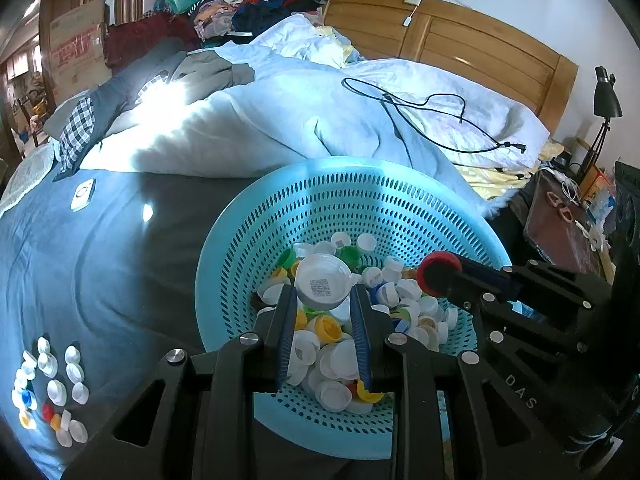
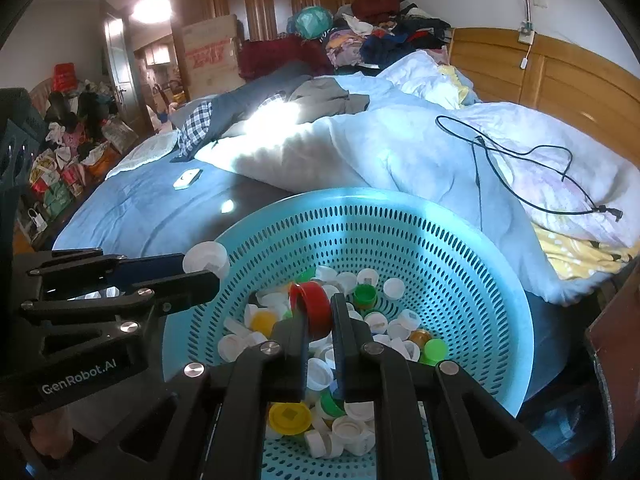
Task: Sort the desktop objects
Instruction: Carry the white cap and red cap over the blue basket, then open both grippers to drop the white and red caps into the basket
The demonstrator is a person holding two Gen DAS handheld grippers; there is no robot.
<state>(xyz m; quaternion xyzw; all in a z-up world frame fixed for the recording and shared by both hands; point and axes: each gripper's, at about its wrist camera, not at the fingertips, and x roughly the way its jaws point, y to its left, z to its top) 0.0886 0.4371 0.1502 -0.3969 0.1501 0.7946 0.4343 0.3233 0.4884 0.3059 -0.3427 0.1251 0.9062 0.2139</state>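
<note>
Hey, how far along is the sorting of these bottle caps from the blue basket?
Early stage. Done: a small group of caps, mostly white, lies on the blue bedsheet. In hand: the left gripper is shut on a large white cap, and the right gripper is shut on a red cap. Left: the blue basket holds a big mixed pile of white, yellow and green caps.

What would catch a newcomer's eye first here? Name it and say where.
The turquoise perforated basket on the blue bedsheet, heaped with bottle caps. Above it, the left gripper pinches a large white lid and the right gripper a red cap. Sorted caps lie on the sheet at far left.
</note>
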